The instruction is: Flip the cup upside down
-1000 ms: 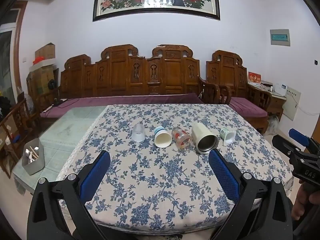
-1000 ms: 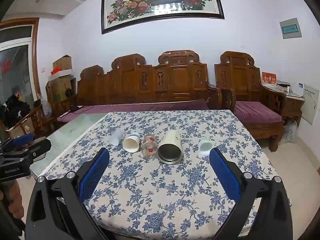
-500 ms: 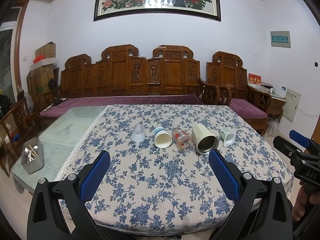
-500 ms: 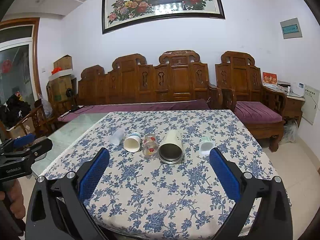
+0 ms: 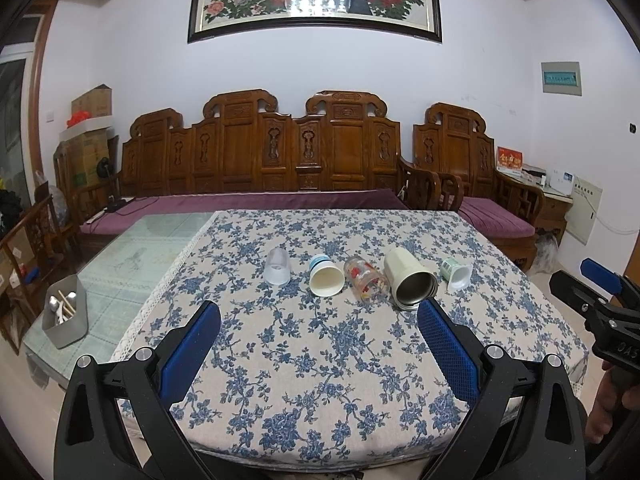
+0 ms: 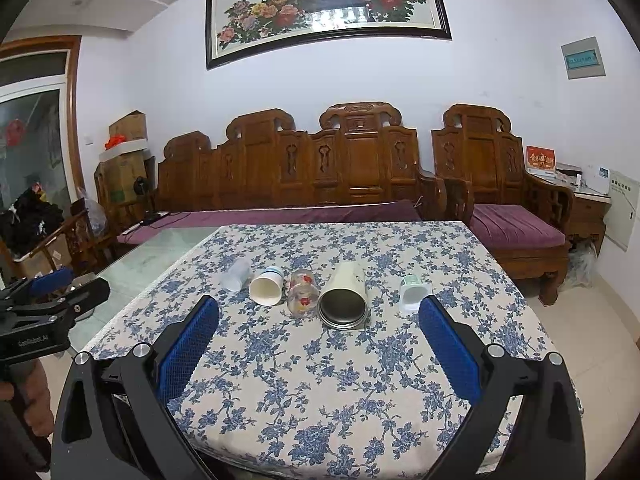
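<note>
Several cups lie on their sides in a row on the floral tablecloth [image 5: 320, 360]: a clear plastic cup [image 5: 277, 267], a white paper cup [image 5: 326, 276], a patterned glass [image 5: 366, 279], a cream steel-lined tumbler [image 5: 409, 279] and a small green-white cup [image 5: 456, 271]. The right wrist view shows the same row: clear cup [image 6: 237, 275], paper cup [image 6: 267, 286], glass [image 6: 303, 294], tumbler [image 6: 344, 296], small cup [image 6: 414, 293]. My left gripper [image 5: 319, 340] is open and empty, short of the row. My right gripper [image 6: 319, 340] is open and empty too.
A carved wooden bench [image 5: 296, 160] with purple cushions stands behind the table. A grey utensil box [image 5: 66, 312] sits on the glass table at the left. The right gripper shows at the edge of the left wrist view [image 5: 608, 316]; the left one in the right wrist view [image 6: 44, 312].
Both grippers have drifted slightly; the view of the table has barely shifted. The cups have not moved.
</note>
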A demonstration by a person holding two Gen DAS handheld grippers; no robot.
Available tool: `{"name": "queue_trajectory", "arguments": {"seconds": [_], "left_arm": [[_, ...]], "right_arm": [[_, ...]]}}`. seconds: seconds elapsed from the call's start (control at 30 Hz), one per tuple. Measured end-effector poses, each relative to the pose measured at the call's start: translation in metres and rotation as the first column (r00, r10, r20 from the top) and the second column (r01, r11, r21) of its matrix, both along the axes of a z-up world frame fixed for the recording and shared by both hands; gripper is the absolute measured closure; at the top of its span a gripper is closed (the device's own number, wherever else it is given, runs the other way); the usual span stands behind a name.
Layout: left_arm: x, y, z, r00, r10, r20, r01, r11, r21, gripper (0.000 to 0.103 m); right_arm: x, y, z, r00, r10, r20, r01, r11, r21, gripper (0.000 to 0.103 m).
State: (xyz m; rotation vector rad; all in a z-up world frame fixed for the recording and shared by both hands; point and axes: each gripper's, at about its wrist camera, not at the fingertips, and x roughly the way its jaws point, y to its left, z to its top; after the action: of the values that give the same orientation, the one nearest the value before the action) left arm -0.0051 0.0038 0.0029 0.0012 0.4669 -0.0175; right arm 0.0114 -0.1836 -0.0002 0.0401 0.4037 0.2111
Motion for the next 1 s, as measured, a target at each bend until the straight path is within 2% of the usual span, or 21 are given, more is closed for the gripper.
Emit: {"name": "queue_trajectory", "arguments": {"seconds": [1.0], "left_arm": [[0.0029, 0.0027, -0.0027, 1.0, 0.007, -0.012, -0.007, 1.0, 0.0, 0.008]], "right_arm": [[-0.0009, -0.0023, -0.0001, 1.0, -0.002, -0.001, 0.002, 1.0, 0.005, 0.002]]}}
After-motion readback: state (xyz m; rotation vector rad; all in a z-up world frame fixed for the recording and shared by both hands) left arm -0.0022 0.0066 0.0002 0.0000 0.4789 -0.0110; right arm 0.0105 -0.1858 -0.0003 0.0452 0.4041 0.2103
